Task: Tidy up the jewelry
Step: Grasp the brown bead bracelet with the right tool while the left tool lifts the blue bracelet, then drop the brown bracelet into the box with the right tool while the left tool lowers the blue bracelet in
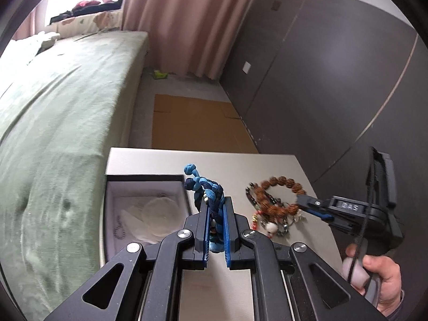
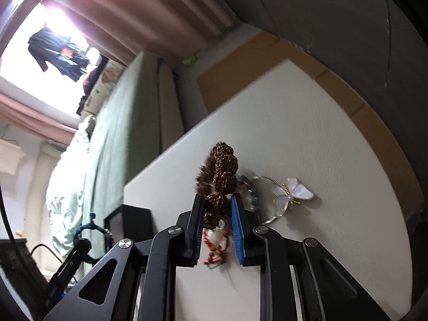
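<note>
Nearest the left wrist camera, the left gripper (image 1: 216,222) is clamped on a blue braided bracelet (image 1: 206,190), which is held above a pale table (image 1: 267,165). Beside it, at the table's left edge, an open black box (image 1: 145,208) with a white lining is seen; a small dark beaded chain (image 1: 119,228) lies inside. To the right, the right gripper (image 1: 305,202), held in a hand (image 1: 385,275), carries a plate whose lettering appears to read "DAS". In the right wrist view, the right gripper (image 2: 217,208) is closed on a brown seed-bead bracelet (image 2: 220,179), with red and white charms (image 2: 218,243) hanging between the jaws. A white butterfly ornament (image 2: 293,194) on a thin ring rests on the table (image 2: 307,123) just beside it.
</note>
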